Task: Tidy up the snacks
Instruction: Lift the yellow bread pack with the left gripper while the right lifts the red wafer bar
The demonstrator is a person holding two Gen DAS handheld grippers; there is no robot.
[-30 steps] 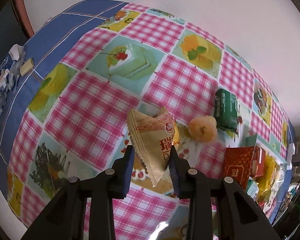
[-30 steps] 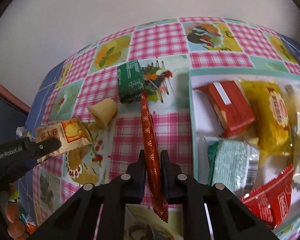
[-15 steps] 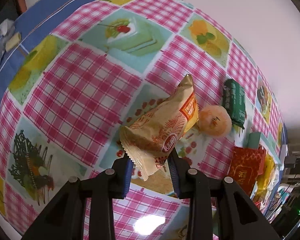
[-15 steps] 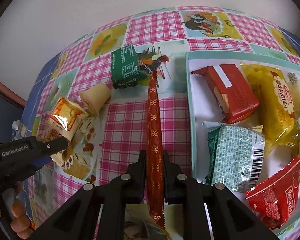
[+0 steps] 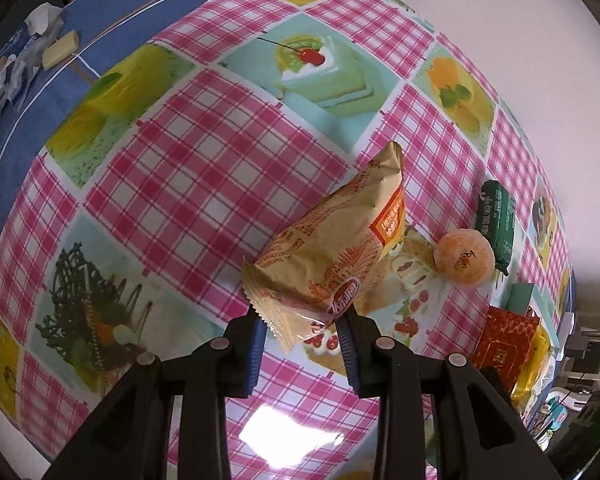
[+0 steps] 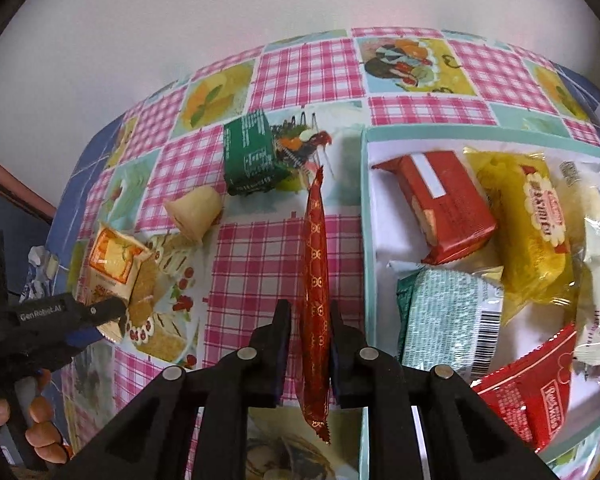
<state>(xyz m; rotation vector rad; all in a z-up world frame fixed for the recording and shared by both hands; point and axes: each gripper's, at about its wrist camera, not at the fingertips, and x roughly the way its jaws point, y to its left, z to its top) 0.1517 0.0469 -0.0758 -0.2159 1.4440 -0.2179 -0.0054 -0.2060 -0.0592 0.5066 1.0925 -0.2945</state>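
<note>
Both grippers clamped on snack packets above the checked tablecloth [image 5: 188, 184].

The left gripper [image 5: 302, 334] pinches the sealed end of one tan snack bag [image 5: 336, 256], which slants away from its fingers. The right gripper [image 6: 310, 334] grips one long red packet [image 6: 315, 280] edge-on, just left of the tray [image 6: 366, 216]. On the cloth lie one green packet [image 6: 250, 160] and one round cake [image 5: 465, 257]; the tray holds six packets.
</note>
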